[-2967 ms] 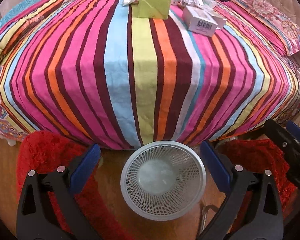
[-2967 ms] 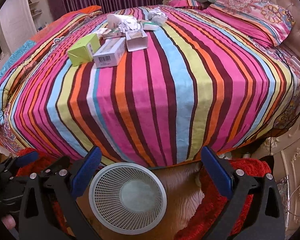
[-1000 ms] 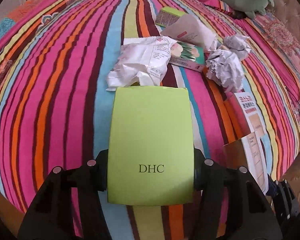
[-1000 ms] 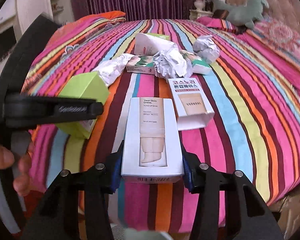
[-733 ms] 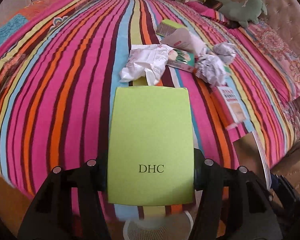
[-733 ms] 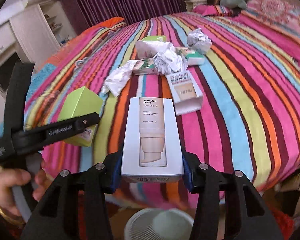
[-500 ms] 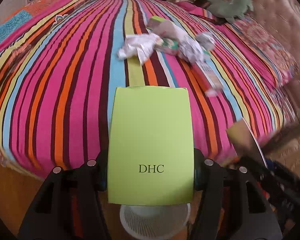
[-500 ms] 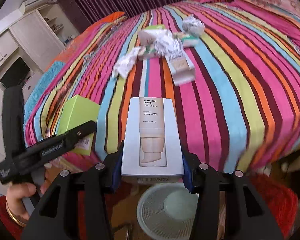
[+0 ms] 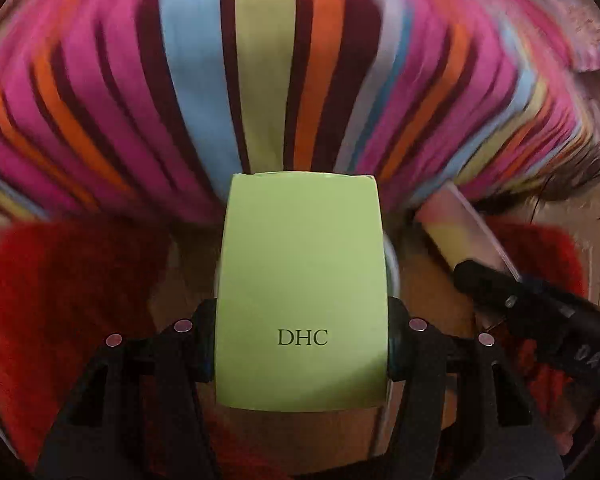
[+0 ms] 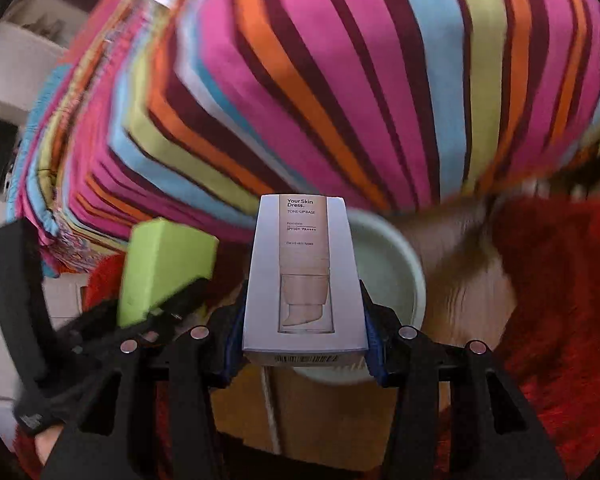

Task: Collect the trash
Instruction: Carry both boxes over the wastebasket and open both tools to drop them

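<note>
Both boxes have come off the bed and now hang low over the floor, by the foot of the bed.

From the left wrist view, the left gripper (image 9: 302,344) squeezes a green box (image 9: 300,280) between its two black fingers (image 9: 198,344). The box is smooth card with flat sides and "DHC" printed near the grip. Its long side points straight ahead, away from the camera, toward the striped bedspread (image 9: 260,80), which looks blurry. A fluffy red rug (image 9: 68,300) lies on a brown wood floor. A thin pale rim of the round bin (image 9: 392,264) peeks out beside the box. The right gripper's box (image 9: 460,232) shows at the right, blurred.

From the right wrist view, the right gripper (image 10: 305,344) clamps a white box (image 10: 304,272) with a picture of a beige tube. It is long and flat-sided, and it points forward too. The pale round bin (image 10: 384,268) sits on the floor right behind and under it. The green box (image 10: 164,268) is at the left, tilted, held by the left gripper (image 10: 140,320).
</note>
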